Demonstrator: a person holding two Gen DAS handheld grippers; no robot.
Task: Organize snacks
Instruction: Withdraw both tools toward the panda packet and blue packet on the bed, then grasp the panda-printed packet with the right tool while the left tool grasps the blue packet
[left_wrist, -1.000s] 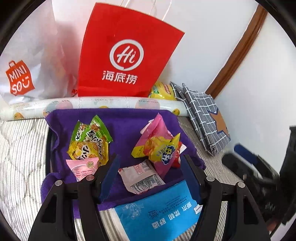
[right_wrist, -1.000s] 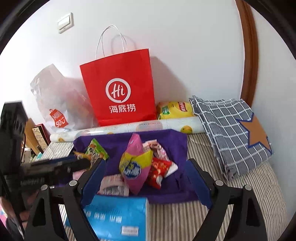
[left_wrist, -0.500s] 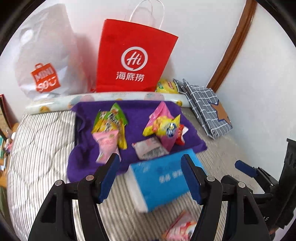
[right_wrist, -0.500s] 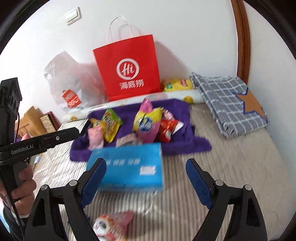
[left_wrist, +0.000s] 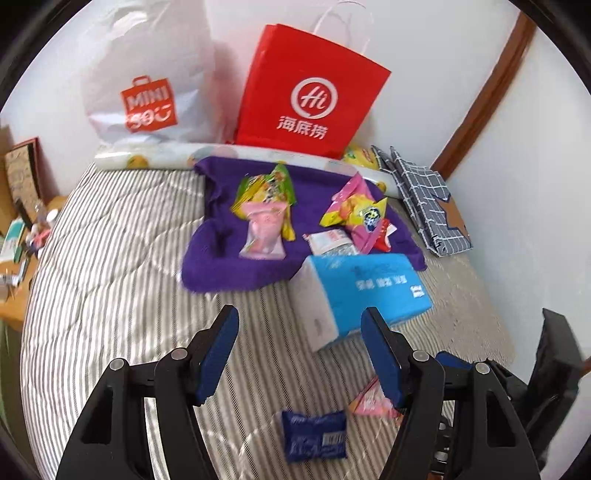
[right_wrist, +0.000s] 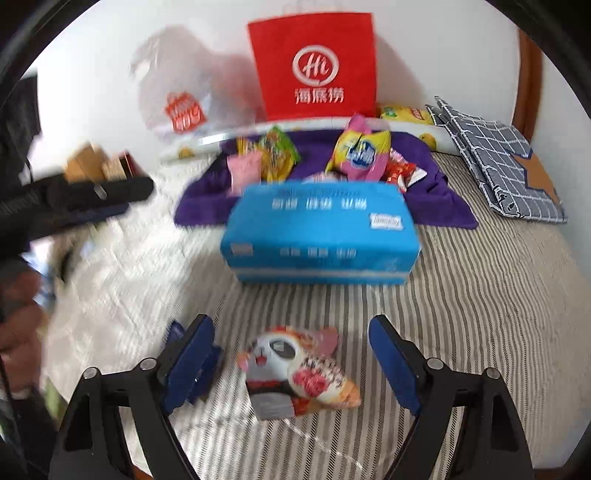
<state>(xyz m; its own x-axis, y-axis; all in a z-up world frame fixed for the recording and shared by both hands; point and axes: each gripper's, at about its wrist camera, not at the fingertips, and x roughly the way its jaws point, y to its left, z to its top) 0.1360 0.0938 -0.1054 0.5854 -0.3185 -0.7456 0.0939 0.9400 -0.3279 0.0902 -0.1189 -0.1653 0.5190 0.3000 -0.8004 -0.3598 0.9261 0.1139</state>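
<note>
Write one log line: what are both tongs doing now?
left tongs: open, empty, over blue packet | right tongs: open, closing, around panda snack, not gripping | purple towel: holds other snacks

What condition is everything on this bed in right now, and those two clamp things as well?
left gripper: open, empty.
right gripper: open, jaws just closing in, panda snack packet lying between them, untouched.
blue packet: flat on the striped bedcover.
blue tissue pack: sealed, lying flat.
red paper bag: upright against the wall.
purple towel: spread out, snacks on it.
</note>
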